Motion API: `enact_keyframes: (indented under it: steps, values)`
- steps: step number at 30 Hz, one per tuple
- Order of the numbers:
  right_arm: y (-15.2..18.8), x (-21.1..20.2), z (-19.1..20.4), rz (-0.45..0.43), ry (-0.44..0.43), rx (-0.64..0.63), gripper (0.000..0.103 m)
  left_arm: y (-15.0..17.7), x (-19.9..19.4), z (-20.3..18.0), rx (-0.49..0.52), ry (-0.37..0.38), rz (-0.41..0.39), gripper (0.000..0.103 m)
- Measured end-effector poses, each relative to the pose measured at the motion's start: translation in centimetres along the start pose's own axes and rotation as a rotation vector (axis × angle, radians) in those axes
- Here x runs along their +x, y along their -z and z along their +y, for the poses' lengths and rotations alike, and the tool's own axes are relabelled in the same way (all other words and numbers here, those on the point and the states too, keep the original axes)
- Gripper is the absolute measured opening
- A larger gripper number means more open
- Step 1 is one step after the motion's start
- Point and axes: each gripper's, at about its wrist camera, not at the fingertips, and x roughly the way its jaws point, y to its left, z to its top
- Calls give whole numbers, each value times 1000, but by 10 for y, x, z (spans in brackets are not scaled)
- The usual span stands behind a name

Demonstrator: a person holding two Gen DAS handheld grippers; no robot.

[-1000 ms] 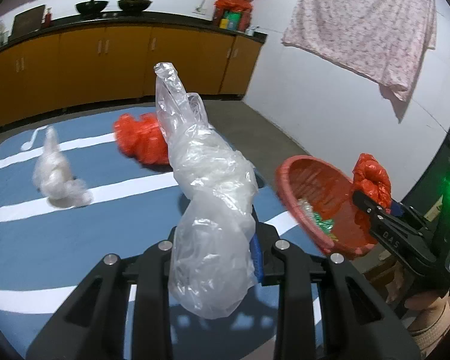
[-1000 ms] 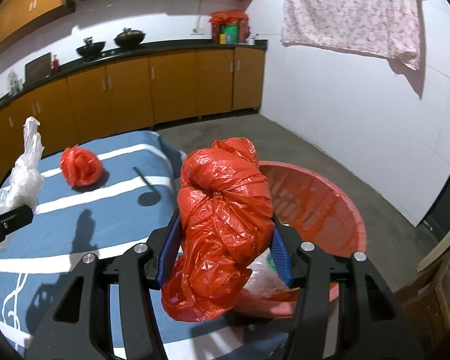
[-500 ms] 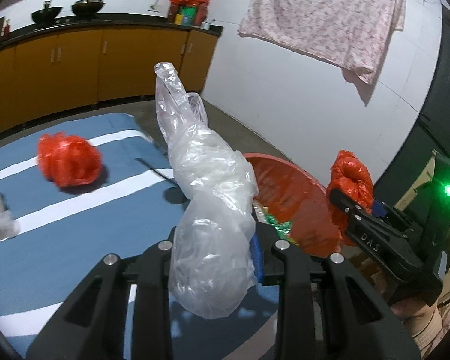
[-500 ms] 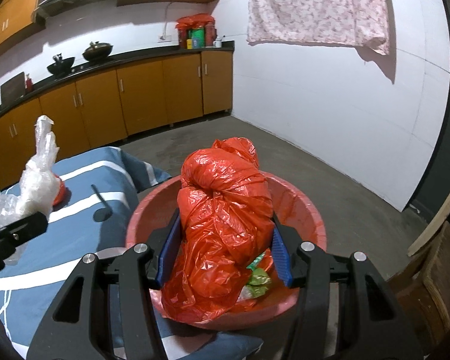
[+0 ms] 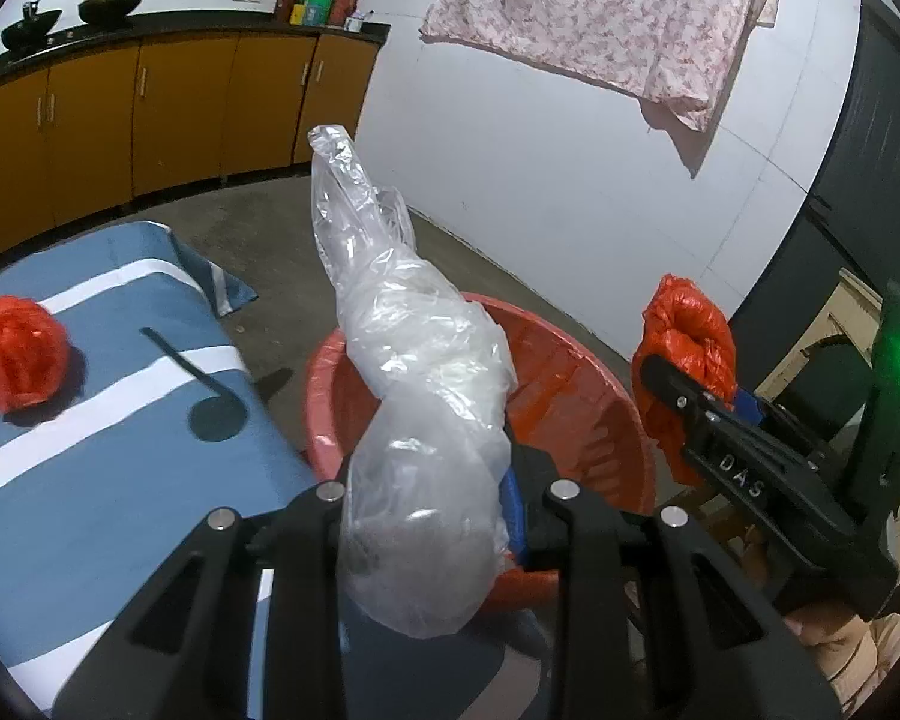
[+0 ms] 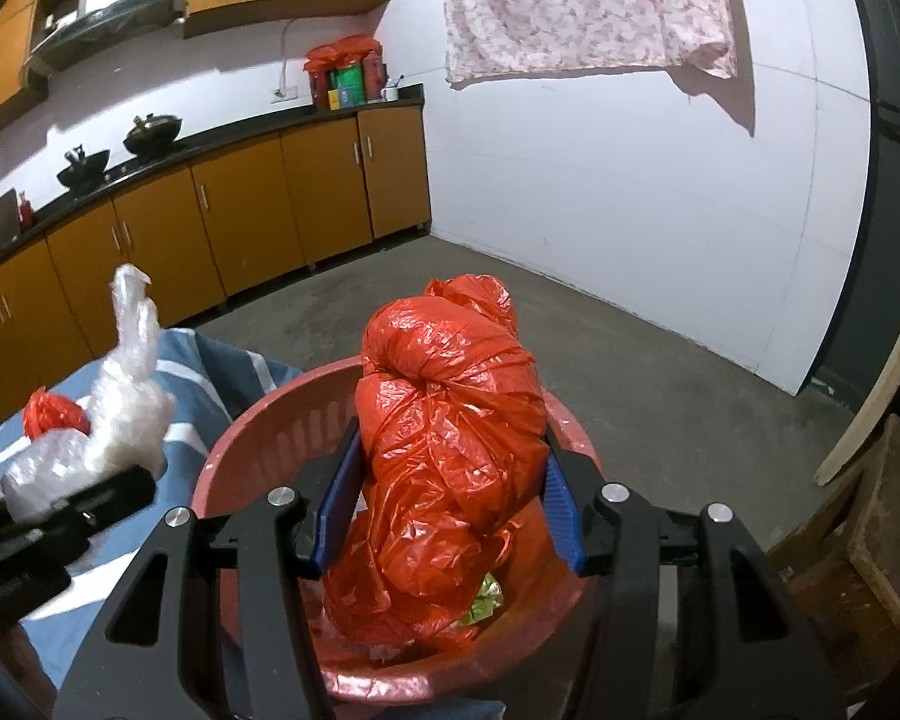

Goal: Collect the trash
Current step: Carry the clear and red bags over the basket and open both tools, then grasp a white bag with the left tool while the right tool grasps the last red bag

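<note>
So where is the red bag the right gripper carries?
The red bag sits clamped in the right gripper, directly above the red basin beside the blue cloth.

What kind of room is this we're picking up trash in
Most likely a home kitchen: orange-brown base cabinets under a dark countertop, two woks on it, and what looks like a range hood above.
</note>
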Motion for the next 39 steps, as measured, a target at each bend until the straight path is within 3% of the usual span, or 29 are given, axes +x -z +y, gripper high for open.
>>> enact_keyframes:
  steps: [6, 9, 12, 18, 21, 26, 33, 39]
  values:
    - [-9, 8, -5, -12, -22, 34, 54, -6, 24, -10, 13, 24, 28, 30]
    - [-12, 10, -9, -20, -45, 56, 61, -8, 32, -12, 11, 28, 40, 33]
    - [-12, 9, -12, -29, -44, 68, 69, -6, 34, -10, 0, 29, 44, 51]
    - [-7, 7, -13, -22, -13, 54, 80, 2, 28, 5, -36, -6, 53, 60]
    - [-3, 4, -9, -21, -4, 47, 90, 9, 14, 16, -45, -63, 35, 73]
    - [3, 1, -2, -14, -1, 51, 97, 26, -17, 39, -63, -162, 19, 82]
    - [6, -5, 28, 3, -63, 25, 98, 51, -84, 93, -110, -352, -26, 87]
    - [10, -9, 76, 23, -141, -59, 99, 65, -139, 157, -229, -528, -76, 90]
